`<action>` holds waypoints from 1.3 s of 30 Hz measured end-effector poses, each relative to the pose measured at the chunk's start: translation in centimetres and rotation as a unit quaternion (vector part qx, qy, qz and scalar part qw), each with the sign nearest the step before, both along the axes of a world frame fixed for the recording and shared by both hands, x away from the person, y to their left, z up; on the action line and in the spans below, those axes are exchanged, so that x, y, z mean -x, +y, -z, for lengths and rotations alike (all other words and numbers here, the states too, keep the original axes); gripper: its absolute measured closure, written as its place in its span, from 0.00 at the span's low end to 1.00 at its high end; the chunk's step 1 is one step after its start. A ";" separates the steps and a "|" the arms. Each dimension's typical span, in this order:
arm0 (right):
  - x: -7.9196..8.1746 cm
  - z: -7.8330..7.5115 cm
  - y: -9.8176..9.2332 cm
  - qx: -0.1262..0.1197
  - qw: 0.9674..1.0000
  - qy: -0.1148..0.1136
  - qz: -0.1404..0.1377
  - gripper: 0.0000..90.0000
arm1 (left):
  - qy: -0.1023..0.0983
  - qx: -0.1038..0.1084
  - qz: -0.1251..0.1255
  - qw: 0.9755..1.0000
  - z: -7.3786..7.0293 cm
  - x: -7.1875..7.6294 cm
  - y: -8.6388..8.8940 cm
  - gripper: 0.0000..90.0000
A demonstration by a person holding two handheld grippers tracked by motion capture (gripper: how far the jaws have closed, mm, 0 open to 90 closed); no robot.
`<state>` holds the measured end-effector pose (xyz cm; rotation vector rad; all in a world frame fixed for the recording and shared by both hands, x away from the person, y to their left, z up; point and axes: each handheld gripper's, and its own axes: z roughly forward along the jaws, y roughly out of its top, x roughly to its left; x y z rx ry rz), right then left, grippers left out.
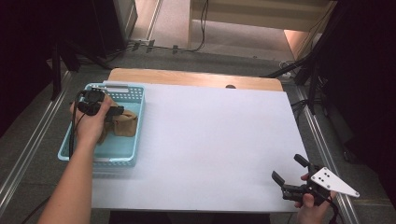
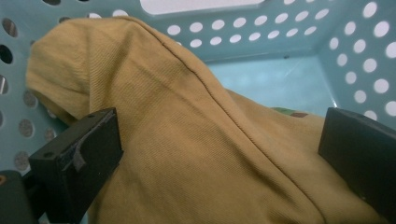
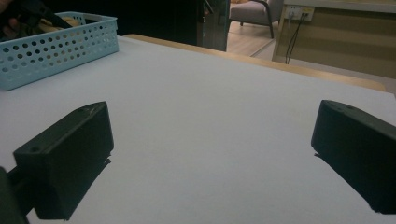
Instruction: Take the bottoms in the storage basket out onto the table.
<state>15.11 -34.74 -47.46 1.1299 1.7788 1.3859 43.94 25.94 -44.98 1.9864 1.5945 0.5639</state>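
While the left gripper is reaching into the blue basket, its spread fingers are straddling a tan cloth lying inside. The right gripper is hovering over the white surface, fingers apart and gripping nothing.

White-topped table carries a blue basket.

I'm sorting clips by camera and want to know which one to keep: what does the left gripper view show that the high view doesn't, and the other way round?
Left gripper view alone: the mustard-yellow cloth's ribbed weave and seam up close, lying between the open jaws, plus a green-and-red scrap behind it.

High view alone: the white table sheet, the wooden table edge, the right gripper open near the front right corner, the person's forearms, and the floor cables.

Both: the perforated light-blue basket holding the cloth, with the left gripper reaching into it.
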 end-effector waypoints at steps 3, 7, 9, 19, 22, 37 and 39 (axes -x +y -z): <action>0.0 0.0 0.0 0.001 1.000 -0.001 -0.001 0.00 | 0.003 0.006 -0.004 1.000 0.1 -0.1 0.0 0.02; 0.0 0.0 0.0 0.000 1.000 0.000 0.001 0.00 | 0.022 -0.003 -0.006 1.000 0.5 -0.2 -0.2 0.08; 0.0 0.0 0.0 0.000 1.000 0.000 0.002 0.00 | 0.026 -0.010 -0.005 1.000 0.6 -0.1 -0.3 0.10; 0.0 0.0 0.0 0.003 1.000 0.000 0.006 0.00 | 0.040 -0.017 -0.002 0.999 1.8 0.2 -0.2 0.14; 0.0 0.0 0.0 0.002 1.000 0.000 0.007 0.00 | 0.042 -0.024 0.001 0.999 2.1 0.3 -0.2 0.16; -0.1 0.0 0.0 0.005 1.000 0.001 0.008 0.00 | 0.035 -0.081 0.023 0.996 2.6 0.9 -0.4 0.45; -0.1 0.0 0.0 0.006 1.000 0.001 0.007 0.00 | 0.034 -0.082 0.028 0.996 2.6 1.0 -0.5 0.52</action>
